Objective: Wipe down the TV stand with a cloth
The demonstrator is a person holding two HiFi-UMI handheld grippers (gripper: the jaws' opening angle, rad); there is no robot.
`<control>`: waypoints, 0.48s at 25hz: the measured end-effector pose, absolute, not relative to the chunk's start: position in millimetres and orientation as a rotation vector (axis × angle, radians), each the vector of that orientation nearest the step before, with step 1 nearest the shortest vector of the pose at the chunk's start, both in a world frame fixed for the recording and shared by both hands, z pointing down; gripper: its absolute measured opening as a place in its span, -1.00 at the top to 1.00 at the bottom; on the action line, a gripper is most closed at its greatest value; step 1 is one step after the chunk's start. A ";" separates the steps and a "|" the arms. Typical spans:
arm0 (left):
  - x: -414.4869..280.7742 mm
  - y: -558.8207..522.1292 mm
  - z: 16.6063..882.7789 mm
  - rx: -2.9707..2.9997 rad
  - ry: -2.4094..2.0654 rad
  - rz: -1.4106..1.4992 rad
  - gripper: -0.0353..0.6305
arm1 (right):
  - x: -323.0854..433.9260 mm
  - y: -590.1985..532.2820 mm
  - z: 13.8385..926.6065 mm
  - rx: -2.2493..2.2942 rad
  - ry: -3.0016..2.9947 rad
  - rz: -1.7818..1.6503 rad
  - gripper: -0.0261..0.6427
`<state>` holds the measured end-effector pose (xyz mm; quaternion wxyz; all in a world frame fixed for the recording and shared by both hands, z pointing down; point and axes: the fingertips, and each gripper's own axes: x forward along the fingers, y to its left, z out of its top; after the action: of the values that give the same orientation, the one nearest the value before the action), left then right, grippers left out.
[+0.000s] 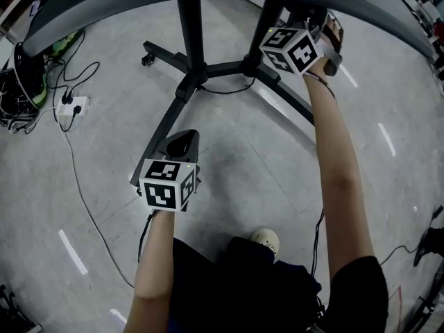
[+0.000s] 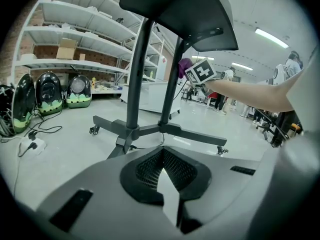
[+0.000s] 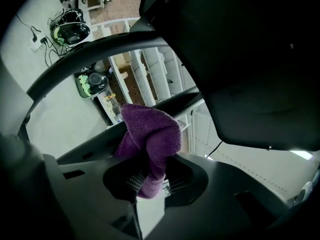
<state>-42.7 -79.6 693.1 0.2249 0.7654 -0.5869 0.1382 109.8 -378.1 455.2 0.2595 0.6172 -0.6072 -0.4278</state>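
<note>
Black TV stand [image 1: 189,40], head view: two posts on a wheeled base; right gripper [image 1: 327,33] raised beside the right post, left gripper [image 1: 182,143] low over a base leg.
Left gripper view: jaws closed together, nothing between them.
Right gripper view: jaws clamped on the purple cloth [image 3: 150,131], just under the dark panel [image 3: 240,59].

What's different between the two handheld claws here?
The right gripper pinches a purple cloth; the left gripper has its jaws together on nothing. The right gripper is up high beside the stand's posts; the left gripper hangs lower, over the floor. Both carry a marker cube.
</note>
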 end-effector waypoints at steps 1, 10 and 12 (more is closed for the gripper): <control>-43.1 -79.6 694.2 2.111 -1.620 0.387 0.88 | 111.2 -380.4 462.1 1.667 -1.642 -1.152 0.61; -44.4 -84.2 706.7 2.078 -1.626 0.435 0.88 | 116.7 -400.9 530.6 1.598 -1.646 -1.061 0.61; -42.7 -86.0 709.3 2.075 -1.625 0.447 0.88 | 116.9 -403.8 545.5 1.581 -1.648 -1.047 0.61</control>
<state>-42.7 -86.0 709.3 0.2320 0.7551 -0.5912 0.1627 116.9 -403.8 545.5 0.3097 0.5985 -0.6237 -0.3962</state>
